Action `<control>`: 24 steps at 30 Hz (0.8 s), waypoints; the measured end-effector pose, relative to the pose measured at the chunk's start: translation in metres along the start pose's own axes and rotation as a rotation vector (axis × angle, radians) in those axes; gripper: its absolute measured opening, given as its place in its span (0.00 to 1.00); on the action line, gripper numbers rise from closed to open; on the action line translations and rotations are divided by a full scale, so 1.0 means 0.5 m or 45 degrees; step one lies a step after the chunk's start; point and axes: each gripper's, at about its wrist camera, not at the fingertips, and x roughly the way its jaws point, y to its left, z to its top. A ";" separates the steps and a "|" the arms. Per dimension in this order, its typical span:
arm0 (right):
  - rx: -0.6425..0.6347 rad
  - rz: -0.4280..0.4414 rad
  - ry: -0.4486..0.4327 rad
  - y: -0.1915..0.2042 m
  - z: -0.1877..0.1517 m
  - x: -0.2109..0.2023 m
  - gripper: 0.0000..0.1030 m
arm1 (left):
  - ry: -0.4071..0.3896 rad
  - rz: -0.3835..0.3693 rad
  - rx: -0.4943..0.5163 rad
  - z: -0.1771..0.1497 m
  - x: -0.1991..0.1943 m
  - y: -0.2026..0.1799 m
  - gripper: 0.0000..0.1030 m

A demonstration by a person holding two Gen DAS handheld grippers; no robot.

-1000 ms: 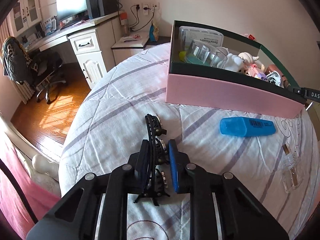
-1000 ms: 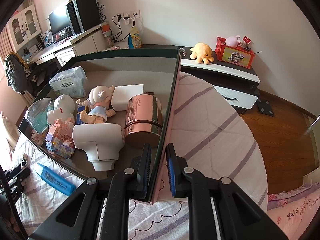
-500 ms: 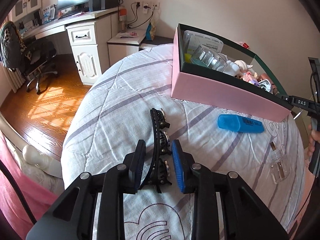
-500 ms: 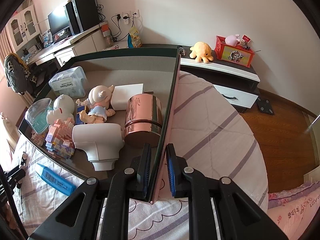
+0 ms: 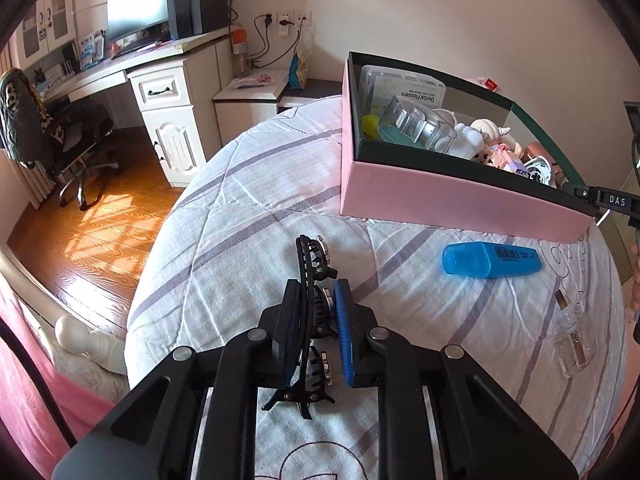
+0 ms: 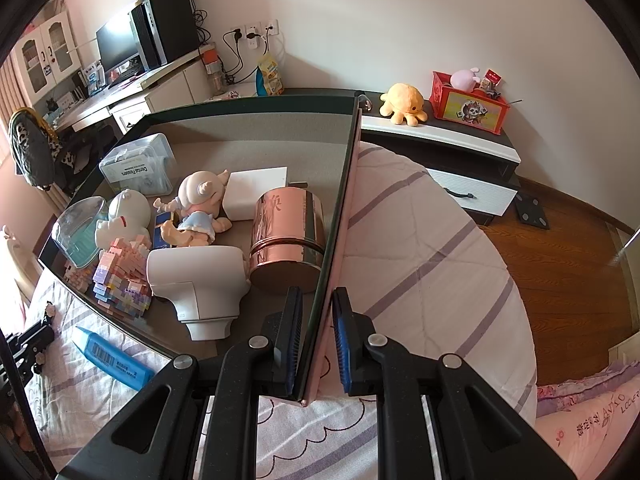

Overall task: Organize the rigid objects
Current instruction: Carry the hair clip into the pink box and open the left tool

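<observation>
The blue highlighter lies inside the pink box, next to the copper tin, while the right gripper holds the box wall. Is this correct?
Not quite. The blue highlighter lies outside the pink box, on the bedspread, as the left wrist view shows. The right gripper does hold the box wall.

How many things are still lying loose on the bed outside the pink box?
3: hair clip between the closing left gripper; blue highlighter beside the box; clear bottle far right. Others may be hidden.

We see a bed (image 5: 248,216) with a striped white quilt. On it lie a black hair clip (image 5: 310,256) near us, a blue highlighter (image 5: 490,259) to the right, a clear bottle (image 5: 574,344) farther right, and a pink box (image 5: 448,196) beyond.
</observation>
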 end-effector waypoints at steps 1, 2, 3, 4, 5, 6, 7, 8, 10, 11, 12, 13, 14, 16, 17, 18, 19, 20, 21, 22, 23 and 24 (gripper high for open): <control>0.001 0.001 0.001 0.000 0.000 0.000 0.15 | -0.012 0.006 0.001 0.003 -0.004 0.000 0.16; 0.001 0.001 0.000 0.000 0.000 -0.001 0.15 | -0.022 0.012 0.003 0.006 -0.008 0.001 0.16; 0.000 0.002 0.001 0.000 0.000 -0.001 0.15 | -0.030 0.017 0.010 0.011 -0.012 0.000 0.16; 0.001 0.002 0.002 0.000 0.000 0.000 0.15 | -0.043 0.021 0.012 0.016 -0.016 0.000 0.16; 0.000 0.001 0.002 0.001 0.000 -0.001 0.15 | -0.052 0.029 0.019 0.022 -0.020 0.000 0.16; 0.001 0.001 0.001 0.001 0.000 -0.001 0.15 | -0.063 0.037 0.026 0.029 -0.025 -0.001 0.16; 0.001 0.001 0.001 0.000 0.000 -0.001 0.15 | -0.076 0.040 0.031 0.036 -0.031 0.000 0.16; 0.001 0.002 0.001 0.000 -0.001 -0.001 0.15 | -0.087 0.043 0.040 0.044 -0.036 0.000 0.16; 0.001 0.002 0.001 0.000 0.000 -0.001 0.15 | -0.121 0.058 0.054 0.063 -0.050 -0.003 0.16; 0.001 0.002 0.001 0.001 0.000 -0.001 0.15 | -0.135 0.064 0.067 0.072 -0.057 -0.004 0.16; 0.000 0.001 0.002 0.001 0.000 -0.001 0.15 | -0.155 0.066 0.075 0.082 -0.066 -0.008 0.16; -0.001 0.002 0.002 0.002 -0.001 -0.001 0.15 | -0.172 0.064 0.086 0.093 -0.074 -0.013 0.16; -0.001 0.001 0.002 0.002 -0.001 -0.001 0.15 | -0.190 0.060 0.099 0.103 -0.083 -0.019 0.16; -0.001 0.002 0.002 0.002 -0.001 -0.001 0.15 | -0.227 0.045 0.125 0.126 -0.100 -0.035 0.16; 0.000 0.002 0.001 0.002 -0.001 -0.001 0.15 | -0.244 0.033 0.140 0.137 -0.108 -0.045 0.16; -0.001 0.002 0.002 0.003 -0.001 -0.002 0.15 | -0.260 0.023 0.158 0.149 -0.113 -0.056 0.16; -0.002 0.001 0.002 0.002 -0.001 -0.002 0.15 | -0.275 0.012 0.178 0.161 -0.115 -0.071 0.16; -0.003 0.001 0.002 0.004 -0.001 -0.002 0.15 | -0.290 0.002 0.199 0.174 -0.115 -0.085 0.16; -0.003 0.002 0.002 0.004 -0.001 -0.002 0.15 | -0.295 -0.010 0.216 0.187 -0.111 -0.099 0.16; -0.001 0.002 0.002 0.004 -0.001 -0.002 0.15 | -0.288 -0.023 0.232 0.199 -0.103 -0.113 0.16; -0.002 0.003 0.002 0.005 -0.001 -0.002 0.15 | -0.279 -0.044 0.246 0.209 -0.095 -0.127 0.16; -0.003 0.003 0.002 0.005 -0.001 -0.002 0.15 | -0.269 -0.068 0.256 0.219 -0.084 -0.141 0.16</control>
